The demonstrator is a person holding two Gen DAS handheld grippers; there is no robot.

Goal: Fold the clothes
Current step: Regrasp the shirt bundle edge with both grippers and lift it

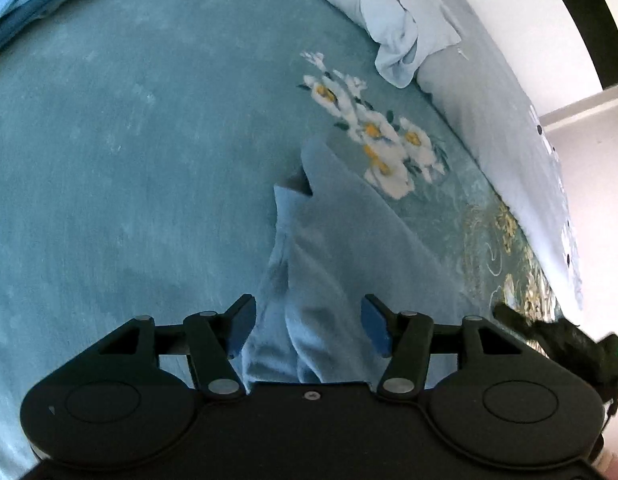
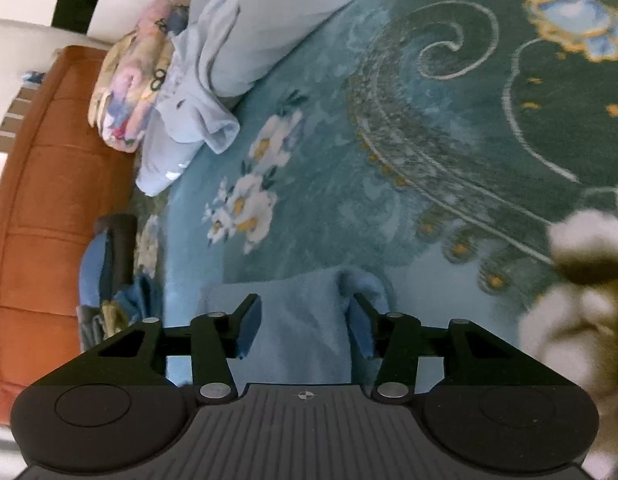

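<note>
Teal floral bedspread (image 1: pixel 109 140) covers the bed, and a light blue garment (image 1: pixel 329 240) lies on it just below the white flower print (image 1: pixel 373 132), bunched in long folds. Both the left tool (image 1: pixel 309 330) and the right tool (image 2: pixel 305 328) hang spread apart with the cloth between their pads, gripping nothing. They seem placed at opposite ends to pinch the fabric and pull it flat for folding.

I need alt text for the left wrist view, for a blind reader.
The open left gripper straddles a rumpled light blue fleece garment lying on a teal floral blanket. Another pale blue garment lies crumpled farther away.
</note>
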